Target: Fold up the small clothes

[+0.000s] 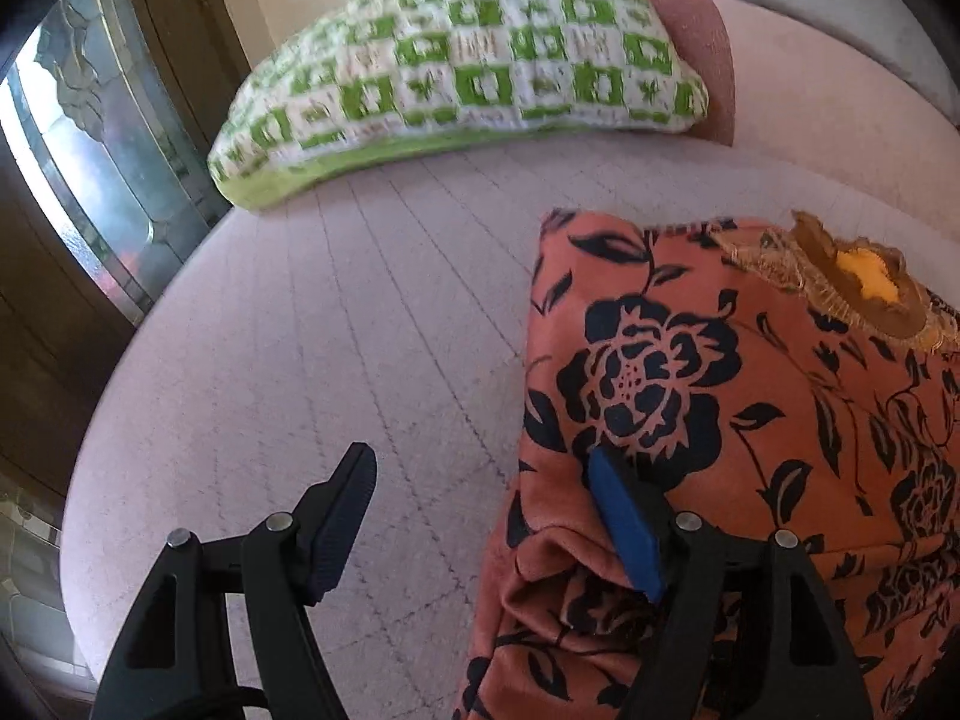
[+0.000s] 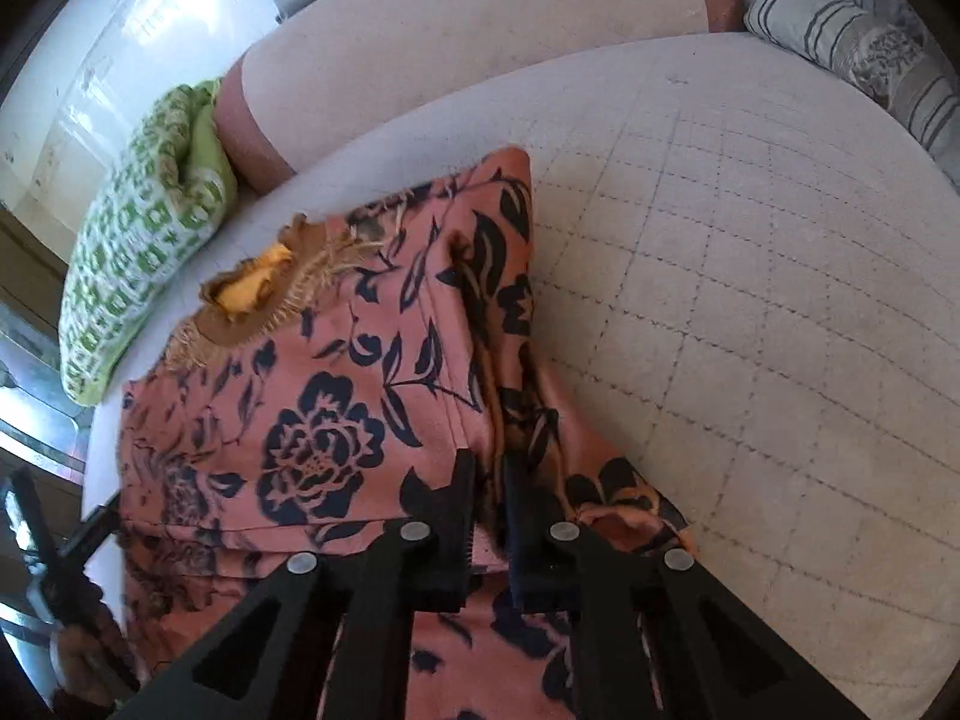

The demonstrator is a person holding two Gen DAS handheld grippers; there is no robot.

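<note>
We found the small salmon-orange garment printed with dark navy flowers [image 2: 312, 432] lying on the pale quilted cushion surface [image 2: 750, 330], its tan fringed neckline with yellow lining [image 2: 252, 294] turned toward the far side. Its right-hand edge was raised into a vertical ridge, which we judged to be the start of a first fold; no fold was complete, and the remaining folds and flattening were still to be done. The right tool [image 2: 487, 516] had its jaws closed on that bunched ridge of cloth. The left tool [image 1: 480, 516] stood with its jaws wide apart: one finger lay over the bare cushion and the blue-padded finger [image 1: 624, 528] lay at the garment's left edge, with no cloth pinched. A green-and-white checked knitted pillow [image 1: 468, 66] rested near the garment's far left corner, apart from it, and a grey-striped pillow [image 2: 840, 30] sat well apart at the right. We judged that neither obstructed the fold; the rumpled near hem [image 1: 570, 600] would need smoothing.
</note>
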